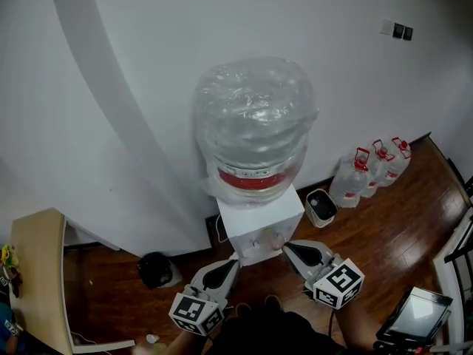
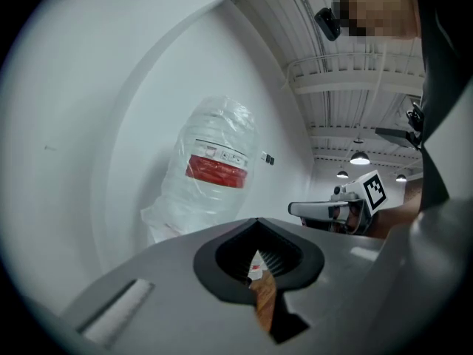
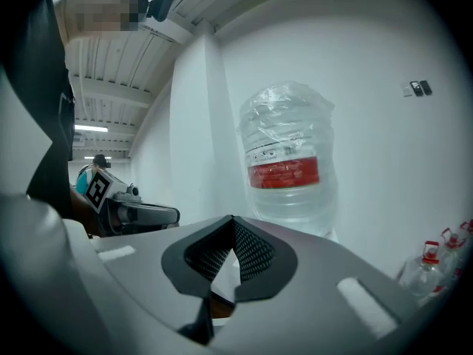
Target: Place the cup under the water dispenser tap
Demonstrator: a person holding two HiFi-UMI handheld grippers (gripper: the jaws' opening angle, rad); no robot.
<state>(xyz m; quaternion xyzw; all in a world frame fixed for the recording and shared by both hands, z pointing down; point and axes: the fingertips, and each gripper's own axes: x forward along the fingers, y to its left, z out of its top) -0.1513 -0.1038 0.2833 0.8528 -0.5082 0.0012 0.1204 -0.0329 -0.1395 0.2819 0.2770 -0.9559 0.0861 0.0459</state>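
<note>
A white water dispenser (image 1: 260,228) stands against the wall, carrying a big plastic-wrapped bottle (image 1: 255,120) with a red band. Its taps (image 1: 267,241) are on the front face. My left gripper (image 1: 235,262) is shut and empty, its tip just below and left of the dispenser's front. My right gripper (image 1: 287,247) is also shut and empty, its tip near the dispenser's right front corner. In the left gripper view, the left gripper (image 2: 257,224) points past the bottle (image 2: 214,170). The right gripper (image 3: 233,220) faces the bottle (image 3: 284,161). No cup shows in any view.
Several red-capped water jugs (image 1: 373,167) and a small white bin (image 1: 321,207) stand on the wooden floor right of the dispenser. A black object (image 1: 155,270) lies to its left. A light table (image 1: 37,272) is at far left, a tablet (image 1: 415,315) at lower right.
</note>
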